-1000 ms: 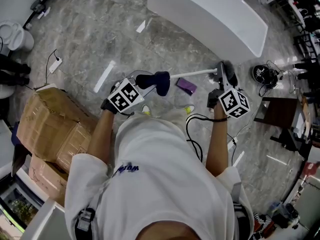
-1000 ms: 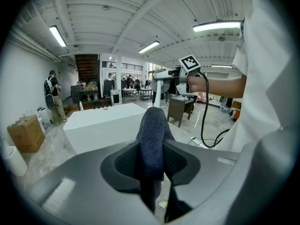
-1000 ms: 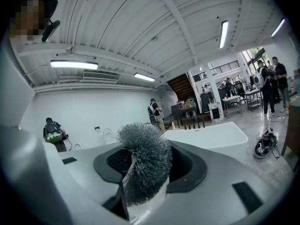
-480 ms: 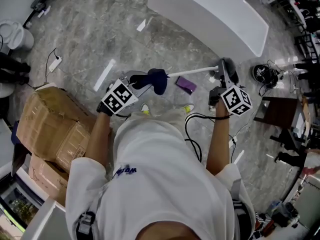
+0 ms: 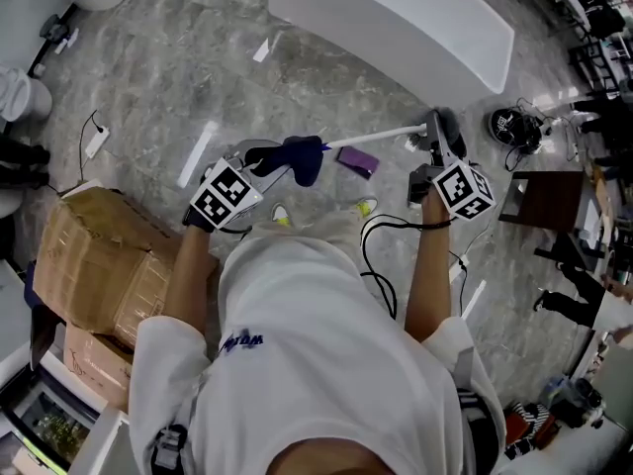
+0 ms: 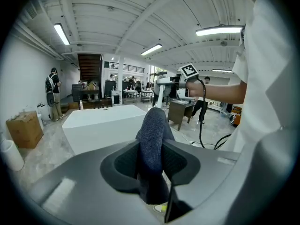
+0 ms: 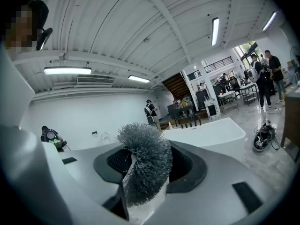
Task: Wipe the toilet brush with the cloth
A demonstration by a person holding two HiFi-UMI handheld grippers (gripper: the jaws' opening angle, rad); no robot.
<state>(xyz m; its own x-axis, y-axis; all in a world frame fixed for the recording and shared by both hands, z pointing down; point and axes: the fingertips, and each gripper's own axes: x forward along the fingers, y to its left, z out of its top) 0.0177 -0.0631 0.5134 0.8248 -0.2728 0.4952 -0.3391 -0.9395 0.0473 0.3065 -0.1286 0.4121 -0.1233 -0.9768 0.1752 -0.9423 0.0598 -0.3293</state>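
In the head view my left gripper (image 5: 279,161) is shut on a dark blue cloth (image 5: 303,156), which sits at the free end of the toilet brush's white handle (image 5: 376,138). The handle runs level to the right, to my right gripper (image 5: 438,142). That gripper is shut on the brush at its grey bristle head (image 5: 447,129). In the left gripper view the cloth (image 6: 152,130) stands pinched between the jaws of the left gripper (image 6: 151,161). The right gripper view shows the bristle head (image 7: 144,163) filling the gap of the right gripper (image 7: 140,175).
A long white counter (image 5: 396,18) stands ahead on the marble floor. Cardboard boxes (image 5: 94,265) lie at my left. A purple object (image 5: 355,161) lies on the floor below the brush. A dark table (image 5: 534,206) and a black round item (image 5: 509,127) are at the right, cables trailing near my feet.
The whole view has shifted slightly left. My left gripper has drawn back a little to the left with the cloth. Both grips stay the same.
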